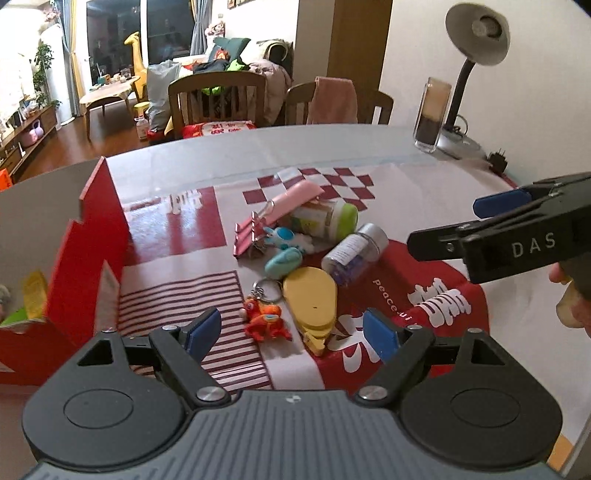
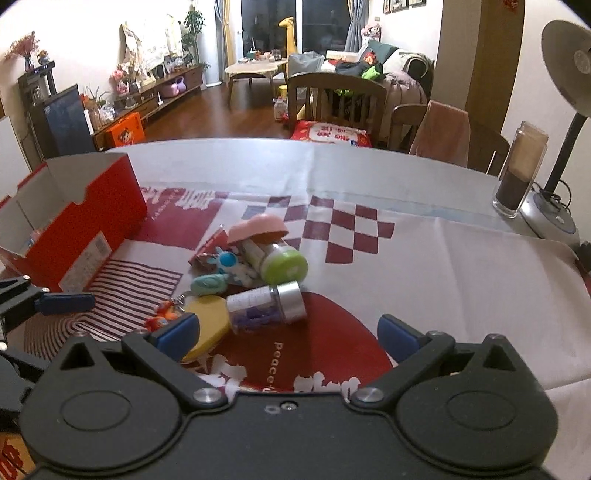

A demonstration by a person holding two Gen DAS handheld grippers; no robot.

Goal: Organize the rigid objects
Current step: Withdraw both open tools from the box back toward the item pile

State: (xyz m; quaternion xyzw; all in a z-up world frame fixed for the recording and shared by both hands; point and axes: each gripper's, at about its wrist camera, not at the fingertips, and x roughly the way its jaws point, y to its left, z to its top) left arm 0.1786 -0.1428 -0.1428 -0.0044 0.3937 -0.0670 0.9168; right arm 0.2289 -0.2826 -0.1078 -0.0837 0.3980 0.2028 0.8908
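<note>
Behind your counter stood two brown wooden slat-back chairs (image 2: 334, 99), a grey gooseneck desk lamp (image 1: 476, 33), a dark wooden floor (image 2: 207, 122), and dark night windows (image 2: 273, 22).

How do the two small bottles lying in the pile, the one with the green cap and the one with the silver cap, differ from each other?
The green-cap bottle has a wide, lime-coloured cap; the silver-cap bottle has a metallic cap. The green-cap bottle lies farther away, partly under a pink object; the silver-cap bottle lies nearer, uncovered. The silver-cap bottle shows purple pieces inside; the green-cap bottle's contents are unclear. Both lie on their sides on the tablecloth.
</note>
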